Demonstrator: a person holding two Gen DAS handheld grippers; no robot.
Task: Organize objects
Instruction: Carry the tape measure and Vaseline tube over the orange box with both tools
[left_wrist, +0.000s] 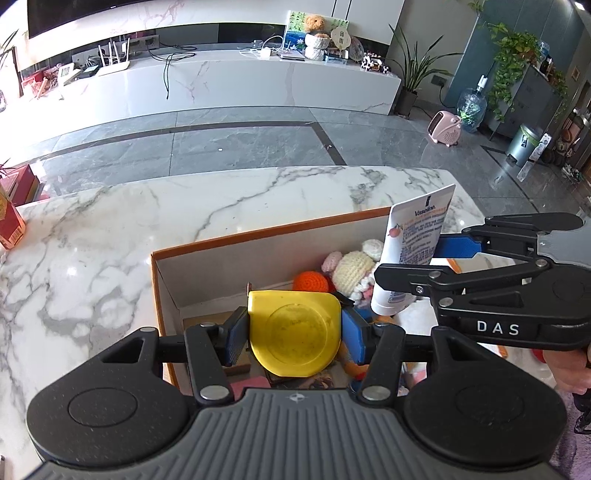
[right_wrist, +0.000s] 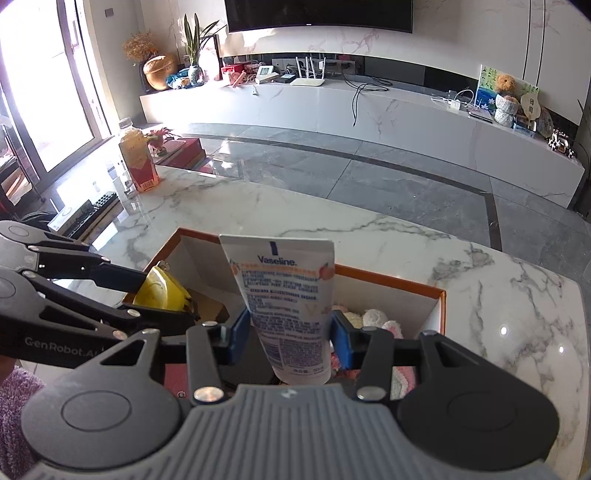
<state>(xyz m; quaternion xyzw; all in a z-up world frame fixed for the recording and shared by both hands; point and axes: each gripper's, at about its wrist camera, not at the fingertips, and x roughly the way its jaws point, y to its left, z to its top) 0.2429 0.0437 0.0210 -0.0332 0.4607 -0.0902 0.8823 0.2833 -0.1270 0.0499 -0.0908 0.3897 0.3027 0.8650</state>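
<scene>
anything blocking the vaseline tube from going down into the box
Nothing rigid: the white Vaseline tube, held in the right gripper, hangs over the open white cardboard box. Only crocheted soft toys lie inside below it.

L gripper (left_wrist: 293, 334) & R gripper (right_wrist: 291, 334) both clamped on sth, side by side.

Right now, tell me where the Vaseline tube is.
The Vaseline tube is clamped upright in the right gripper, over the box, right of the yellow tape measure.
</scene>
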